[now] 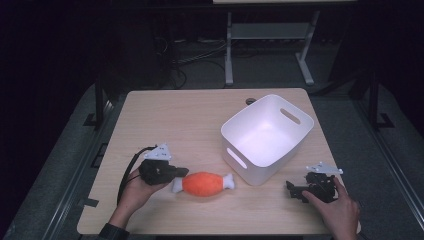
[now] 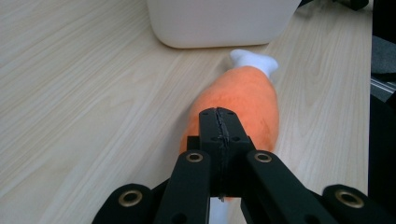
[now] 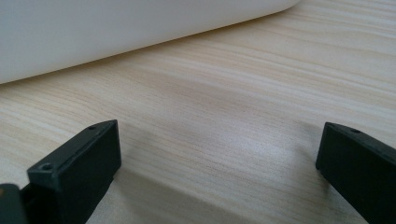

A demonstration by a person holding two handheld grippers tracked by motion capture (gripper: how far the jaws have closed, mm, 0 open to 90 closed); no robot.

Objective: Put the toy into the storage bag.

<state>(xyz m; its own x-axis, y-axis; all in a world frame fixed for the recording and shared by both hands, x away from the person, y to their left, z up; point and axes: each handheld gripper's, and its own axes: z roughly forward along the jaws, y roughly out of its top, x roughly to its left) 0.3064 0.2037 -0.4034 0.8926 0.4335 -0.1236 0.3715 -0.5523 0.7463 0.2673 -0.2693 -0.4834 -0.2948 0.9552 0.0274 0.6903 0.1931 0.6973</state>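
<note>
Where the counter (image 1: 165, 115) runs toward 2 o'clock stands a white tub (image 1: 267, 136) with slotted handles, and nothing lies in it; its inside is bare white. At 6 o'clock of the counter, just beside the tub's near corner, lies an orange plush drumstick (image 1: 202, 183) with white ends, its length running from 9 to 3 o'clock.

The left gripper (image 1: 180, 171) sits at 8 o'clock, held from below by the left hand (image 1: 134, 192), palm up under it, and points toward 3 o'clock at the toy's near white end. In the left gripper view its fingers (image 2: 209, 135) are pressed together edge to edge over the toy's near part; whether they pinch any plush I cannot tell.

The right gripper (image 1: 295, 191) rests at 4 o'clock under the right hand (image 1: 337, 210), pointing toward 9 o'clock. In the right gripper view its fingers (image 3: 79, 163) stand released, wide apart, low over bare wood, with the tub's wall across the top.
</note>
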